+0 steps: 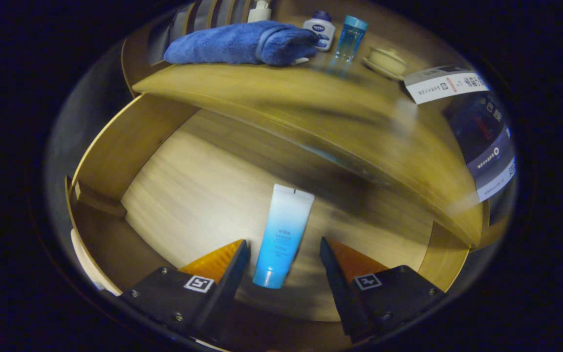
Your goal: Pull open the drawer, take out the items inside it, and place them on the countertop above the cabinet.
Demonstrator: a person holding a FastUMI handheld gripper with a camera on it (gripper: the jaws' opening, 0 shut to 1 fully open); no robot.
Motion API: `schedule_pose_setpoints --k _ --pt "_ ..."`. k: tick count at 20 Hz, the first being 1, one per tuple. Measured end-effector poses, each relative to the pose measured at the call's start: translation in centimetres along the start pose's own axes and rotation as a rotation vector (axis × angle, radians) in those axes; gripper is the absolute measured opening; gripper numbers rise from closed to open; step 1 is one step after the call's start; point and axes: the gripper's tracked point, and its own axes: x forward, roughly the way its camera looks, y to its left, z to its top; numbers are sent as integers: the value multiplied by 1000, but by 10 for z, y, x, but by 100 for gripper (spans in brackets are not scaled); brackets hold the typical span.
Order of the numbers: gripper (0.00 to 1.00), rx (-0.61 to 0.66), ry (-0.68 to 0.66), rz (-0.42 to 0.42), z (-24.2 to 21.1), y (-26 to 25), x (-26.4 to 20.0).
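The wooden drawer (130, 142) stands pulled open below the countertop (271, 93). A white-to-blue tube (281, 234) lies flat on the drawer floor, cap end towards me. My gripper (284, 247) hangs open above the drawer, its two fingers either side of the tube's lower half, not touching it. On the countertop beyond lie a rolled blue towel (242, 44), a small white bottle with a blue cap (321, 28) and a clear blue bottle (350, 36).
A small cream dish (385, 61) sits on the countertop to the right of the blue bottle. A white pump bottle (260, 11) stands behind the towel. Printed sheets (445, 83) hang at the right. The drawer's left wall and front corners close in around the fingers.
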Motion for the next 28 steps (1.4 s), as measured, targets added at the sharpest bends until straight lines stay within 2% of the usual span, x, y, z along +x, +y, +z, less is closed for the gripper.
schedule_pose_setpoints --k 4,5,8,9,12,16,22,28 --pt "89 14 67 12 -12 1 12" --pt "87 28 77 44 -10 7 1" --pt "67 64 67 83 -6 10 14" --pt "65 84 56 85 -3 7 7" --pt "41 107 42 83 -1 5 17" --pt "41 36 23 95 -2 9 8" --pt "41 -11 -90 128 14 10 -33" --pt "41 33 -207 165 31 9 -70"
